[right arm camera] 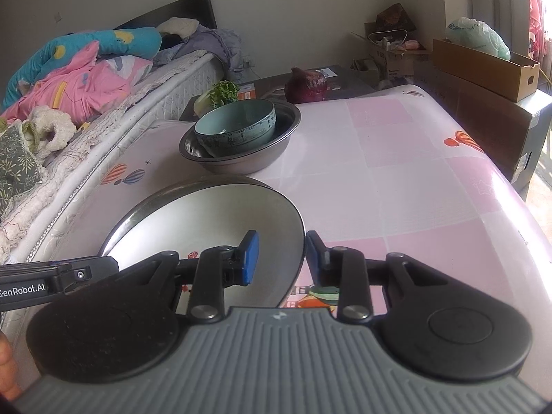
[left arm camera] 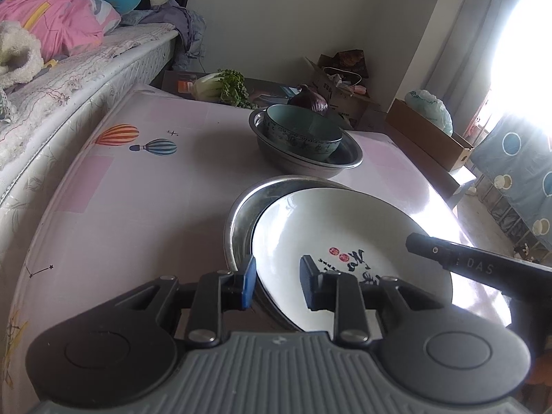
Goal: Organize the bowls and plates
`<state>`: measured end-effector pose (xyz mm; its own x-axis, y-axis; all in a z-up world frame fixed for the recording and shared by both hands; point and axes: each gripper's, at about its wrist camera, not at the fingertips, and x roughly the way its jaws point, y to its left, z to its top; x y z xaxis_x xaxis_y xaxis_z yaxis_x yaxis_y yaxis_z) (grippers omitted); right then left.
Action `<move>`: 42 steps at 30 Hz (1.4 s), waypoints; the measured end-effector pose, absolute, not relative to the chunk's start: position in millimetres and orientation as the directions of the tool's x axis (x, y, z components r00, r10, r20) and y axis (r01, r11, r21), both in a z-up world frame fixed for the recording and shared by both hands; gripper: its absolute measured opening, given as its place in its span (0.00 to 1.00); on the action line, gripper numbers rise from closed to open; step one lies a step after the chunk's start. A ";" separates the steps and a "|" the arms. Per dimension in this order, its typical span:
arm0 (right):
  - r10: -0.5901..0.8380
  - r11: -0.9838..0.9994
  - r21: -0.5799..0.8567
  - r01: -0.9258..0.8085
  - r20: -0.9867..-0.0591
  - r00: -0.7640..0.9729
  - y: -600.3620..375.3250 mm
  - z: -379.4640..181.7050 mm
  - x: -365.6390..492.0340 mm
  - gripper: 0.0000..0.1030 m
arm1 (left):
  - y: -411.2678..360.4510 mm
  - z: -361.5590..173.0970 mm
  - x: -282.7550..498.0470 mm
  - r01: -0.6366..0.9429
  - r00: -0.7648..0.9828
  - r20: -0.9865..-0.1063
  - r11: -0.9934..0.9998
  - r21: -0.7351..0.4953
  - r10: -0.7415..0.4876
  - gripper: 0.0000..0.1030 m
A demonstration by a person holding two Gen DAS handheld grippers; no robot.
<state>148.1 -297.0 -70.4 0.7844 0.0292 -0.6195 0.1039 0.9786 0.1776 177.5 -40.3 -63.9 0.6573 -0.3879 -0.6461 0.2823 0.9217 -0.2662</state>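
Nearest in the left wrist view, the left gripper (left arm camera: 277, 281) stands narrowly parted astride the near-left rim of the round white ceramic plate with black calligraphy and red dots (left arm camera: 348, 238); its blue pads (left arm camera: 249, 284) flank the rim with visible gaps on both sides, so nothing is clamped. In the right wrist view the right gripper (right arm camera: 280, 257) is likewise narrow, one pad over the plate's face and the other just outside its right edge, apart from it as far as can be seen. The white plate (right arm camera: 207, 220) lies tilted inside a shallow round stainless-steel dish (left arm camera: 241, 214), whose shiny rim shows along the plate's left and far sides. Both sit on the table under a pink checked cloth printed with hot-air balloons (left arm camera: 138, 189). Farther along the table, a teal ceramic bowl with a dark patterned band (right arm camera: 238, 127) leans inside a deeper stainless-steel basin (right arm camera: 241, 162). Just beyond the table's far edge lie a purple cabbage (right arm camera: 306, 84) and a leafy green vegetable (right arm camera: 220, 95). A bed heaped with pink and blue bedding (right arm camera: 79, 82) runs along the table's left side, and cardboard boxes (right arm camera: 483, 69) stand by the far wall.
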 end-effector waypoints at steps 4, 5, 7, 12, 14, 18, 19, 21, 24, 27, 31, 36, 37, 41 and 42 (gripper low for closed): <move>0.036 0.979 0.181 0.094 -0.604 0.796 -297.2 -65.0 155.4 0.30 | -41.7 -58.1 179.4 0.297 0.664 -0.639 0.921 -0.251 -0.388 0.27; 0.038 0.978 0.186 0.093 -0.600 0.799 -297.9 -64.1 155.9 0.31 | -41.8 -57.8 179.8 0.296 0.665 -0.640 0.922 -0.249 -0.386 0.28; 0.040 0.977 0.193 0.093 -0.590 0.806 -299.8 -61.1 156.6 0.31 | -41.1 -56.5 180.6 0.291 0.667 -0.642 0.925 -0.244 -0.379 0.29; 0.076 0.964 0.252 0.083 -0.564 0.822 -313.8 -53.3 155.5 0.34 | -38.5 -47.7 186.4 0.294 0.681 -0.633 0.929 -0.225 -0.369 0.52; 0.111 0.947 0.310 0.081 -0.554 0.825 -327.1 -49.3 158.8 0.34 | -38.1 -43.1 193.8 0.302 0.676 -0.637 0.928 -0.220 -0.371 0.61; 0.141 0.924 0.373 0.088 -0.544 0.827 -351.2 -39.9 171.3 0.38 | -39.9 -33.7 211.9 0.327 0.658 -0.652 0.923 -0.204 -0.378 0.76; 0.146 0.921 0.380 0.086 -0.543 0.827 -354.8 -37.8 175.0 0.39 | -40.3 -31.4 217.5 0.326 0.665 -0.651 0.926 -0.190 -0.367 0.77; 0.167 0.913 0.400 0.082 -0.549 0.819 -365.5 -33.9 187.3 0.45 | -40.7 -27.8 229.5 0.315 0.668 -0.654 0.931 -0.183 -0.355 0.78; 0.192 0.901 0.425 0.086 -0.569 0.799 -379.2 -31.4 212.6 0.48 | -38.9 -24.3 255.5 0.287 0.660 -0.665 0.936 -0.206 -0.349 0.78; 0.206 0.896 0.435 0.086 -0.582 0.787 -387.9 -32.0 236.3 0.48 | -41.4 -22.0 283.9 0.259 0.669 -0.670 0.946 -0.195 -0.322 0.77; 0.231 0.892 0.445 0.081 -0.603 0.764 -394.6 -39.5 276.4 0.48 | -50.7 -23.5 320.1 0.251 0.670 -0.678 0.951 -0.178 -0.304 0.74; 0.256 0.881 0.463 0.093 -0.633 0.731 -398.3 -54.9 317.0 0.48 | -55.8 -34.1 365.0 0.225 0.621 -0.697 0.933 -0.279 -0.358 0.67; 0.260 0.879 0.467 0.095 -0.637 0.726 -399.1 -57.1 321.6 0.48 | -56.6 -36.1 370.1 0.220 0.614 -0.701 0.931 -0.290 -0.363 0.66; 0.280 0.867 0.487 0.105 -0.651 0.705 -400.2 -69.3 341.1 0.48 | -61.4 -47.9 390.0 0.201 0.576 -0.721 0.921 -0.333 -0.386 0.62; 0.284 0.866 0.488 0.105 -0.654 0.701 -399.6 -71.9 344.2 0.48 | -62.4 -49.5 392.4 0.201 0.572 -0.722 0.920 -0.337 -0.389 0.60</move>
